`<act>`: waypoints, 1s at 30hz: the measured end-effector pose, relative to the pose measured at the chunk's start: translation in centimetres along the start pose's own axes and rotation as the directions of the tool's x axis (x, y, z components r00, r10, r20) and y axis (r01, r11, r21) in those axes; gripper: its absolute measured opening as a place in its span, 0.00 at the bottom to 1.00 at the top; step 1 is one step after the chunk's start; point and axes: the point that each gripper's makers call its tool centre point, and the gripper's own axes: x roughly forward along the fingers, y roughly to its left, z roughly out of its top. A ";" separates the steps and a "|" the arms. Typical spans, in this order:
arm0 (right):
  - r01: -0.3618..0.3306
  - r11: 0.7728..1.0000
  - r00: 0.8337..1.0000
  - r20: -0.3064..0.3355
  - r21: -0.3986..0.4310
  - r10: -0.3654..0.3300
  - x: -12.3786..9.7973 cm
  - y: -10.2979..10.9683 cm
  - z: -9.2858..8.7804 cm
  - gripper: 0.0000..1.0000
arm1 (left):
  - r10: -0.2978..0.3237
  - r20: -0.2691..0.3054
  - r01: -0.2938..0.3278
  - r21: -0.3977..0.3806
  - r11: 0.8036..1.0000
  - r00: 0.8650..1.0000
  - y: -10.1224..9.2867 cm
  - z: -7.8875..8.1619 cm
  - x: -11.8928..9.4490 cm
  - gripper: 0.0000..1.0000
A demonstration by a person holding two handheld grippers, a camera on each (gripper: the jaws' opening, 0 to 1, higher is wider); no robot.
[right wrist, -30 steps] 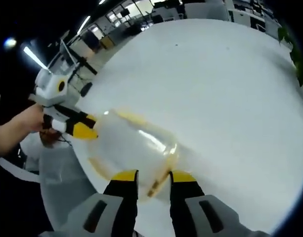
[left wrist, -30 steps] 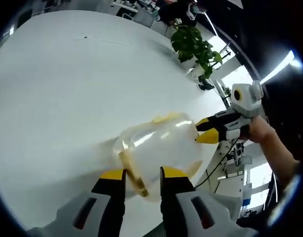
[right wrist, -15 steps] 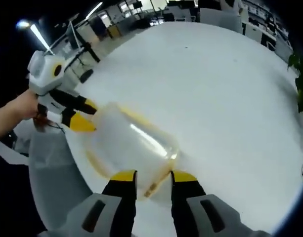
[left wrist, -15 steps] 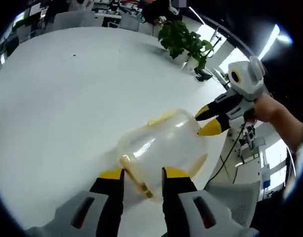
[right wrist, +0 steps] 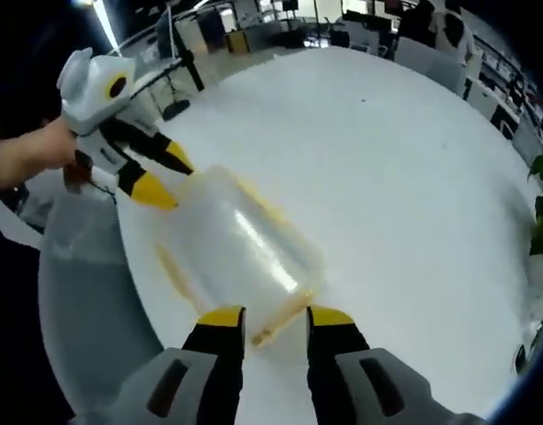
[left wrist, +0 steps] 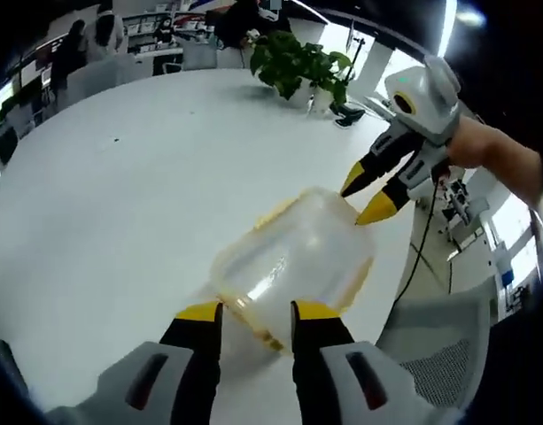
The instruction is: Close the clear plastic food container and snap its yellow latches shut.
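The clear plastic container [left wrist: 293,261] lies at the white table's near edge, held between both grippers. My left gripper [left wrist: 253,312] is shut on one end, with a yellow latch [left wrist: 253,326] between its jaws. From the upper right, my right gripper [left wrist: 352,205] pinches the opposite end. In the right gripper view the container [right wrist: 236,248] runs away from my right gripper [right wrist: 275,314], whose jaws hold a yellow latch [right wrist: 271,328]. My left gripper [right wrist: 178,184] grips the far end there. A yellow rim band [right wrist: 169,266] shows along the container's side.
The round white table [left wrist: 120,177] stretches away behind the container. A potted plant [left wrist: 298,62] stands at its far edge. A grey mesh chair [left wrist: 430,345] sits just off the table's edge beside the container. A person's hand [right wrist: 23,155] holds the left gripper.
Both views have rolled and shifted with the hands. The container has stayed pinched between the two grippers at the table's edge, and neither grip has changed.
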 end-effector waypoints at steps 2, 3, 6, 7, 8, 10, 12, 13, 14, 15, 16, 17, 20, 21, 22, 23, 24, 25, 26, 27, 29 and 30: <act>-0.009 1.000 1.000 0.000 -0.014 0.009 -0.2 0.1 0.0 0.24 | -0.016 0.007 0.016 0.022 1.000 1.000 -0.1 0.4 -0.1 0.33; -0.011 1.000 1.000 0.007 -0.023 0.011 -0.3 0.1 0.1 0.24 | -0.030 0.011 0.030 0.037 0.999 0.999 -0.3 0.7 -0.1 0.32; -0.026 1.000 0.999 0.026 -0.017 0.026 -0.7 0.3 0.5 0.23 | -0.035 0.004 0.035 0.039 0.999 0.999 -0.4 1.0 -0.2 0.33; -0.025 1.000 0.999 0.029 -0.017 0.026 -0.8 0.3 0.6 0.23 | -0.034 0.010 0.033 0.061 0.998 0.999 -0.5 1.2 -0.2 0.33; -0.025 0.999 0.999 0.036 -0.022 0.026 -0.9 0.4 0.7 0.23 | -0.052 0.022 0.050 0.089 0.995 0.998 -0.8 1.5 -0.2 0.33; -0.024 0.999 0.999 0.043 -0.025 0.025 -1.0 0.2 0.9 0.23 | -0.093 0.034 0.089 0.108 0.990 0.995 -1.6 1.8 -0.2 0.33; -0.030 0.999 0.998 0.059 -0.035 0.032 -1.0 0.4 1.2 0.23 | -0.116 0.039 0.112 0.101 0.989 0.993 -2.0 1.9 -0.2 0.33; -0.039 0.998 0.997 0.067 -0.055 0.042 -1.1 0.6 1.4 0.23 | -0.131 0.049 0.122 0.153 0.981 0.990 -2.2 2.3 -0.1 0.33; -0.048 0.996 0.996 0.071 -0.078 0.053 -1.0 0.8 1.5 0.23 | -0.142 0.049 0.130 0.188 0.973 0.989 -2.4 2.3 -0.1 0.33; -0.056 0.994 0.995 0.075 -0.093 0.063 -1.0 1.0 1.7 0.23 | -0.151 0.031 0.140 0.225 0.964 0.988 -2.5 2.1 0.0 0.34; -0.072 0.989 0.993 0.079 -0.126 0.082 -1.0 1.4 1.9 0.23 | -0.149 0.019 0.140 0.248 0.959 0.989 -2.4 1.9 0.1 0.34; -0.090 0.979 0.990 0.088 -0.181 0.107 -1.1 2.0 2.3 0.22 | -0.152 0.009 0.143 0.287 0.947 0.988 -2.4 1.8 0.2 0.33; -0.112 0.964 0.989 0.071 -0.242 0.133 -0.9 2.9 2.5 0.21 | -0.157 -0.020 0.152 0.401 0.903 0.987 -2.7 1.5 0.3 0.33; -0.114 0.954 0.989 0.061 -0.278 0.136 -0.7 3.2 2.6 0.21 | -0.154 -0.046 0.158 0.449 0.880 0.987 -2.8 1.3 0.4 0.34; -0.112 0.952 0.989 0.058 -0.284 0.134 -0.7 3.2 2.7 0.21 | -0.154 -0.053 0.161 0.465 0.871 0.987 -2.8 1.2 0.4 0.34; -0.102 0.950 0.992 0.045 -0.295 0.121 -0.4 3.2 2.6 0.21 | -0.150 -0.070 0.164 0.515 0.841 0.986 -3.1 1.1 0.5 0.34; -0.097 0.948 0.993 0.032 -0.304 0.112 -0.3 3.1 2.5 0.21 | -0.143 -0.084 0.165 0.539 0.826 0.986 -3.1 1.0 0.5 0.35; -0.097 0.945 0.993 0.026 -0.312 0.111 -0.2 3.2 2.4 0.21 | -0.138 -0.096 0.168 0.542 0.823 0.986 -3.2 0.9 0.5 0.35; -0.102 0.938 0.993 0.029 -0.331 0.118 -0.1 3.5 2.5 0.21 | -0.141 -0.096 0.170 0.547 0.820 0.985 -3.4 1.0 0.5 0.35; -0.103 0.935 0.993 0.026 -0.338 0.119 -0.1 3.7 2.5 0.21 | -0.147 -0.092 0.173 0.549 0.818 0.985 -3.5 1.2 0.6 0.35; -0.108 0.930 0.992 0.017 -0.353 0.122 0.0 3.8 2.4 0.21 | -0.159 -0.089 0.182 0.540 0.822 0.983 -3.6 1.3 0.6 0.35; -0.114 0.923 0.992 0.015 -0.367 0.128 0.0 4.0 2.3 0.21 | -0.159 -0.087 0.181 0.534 0.826 0.983 -3.6 1.4 0.7 0.35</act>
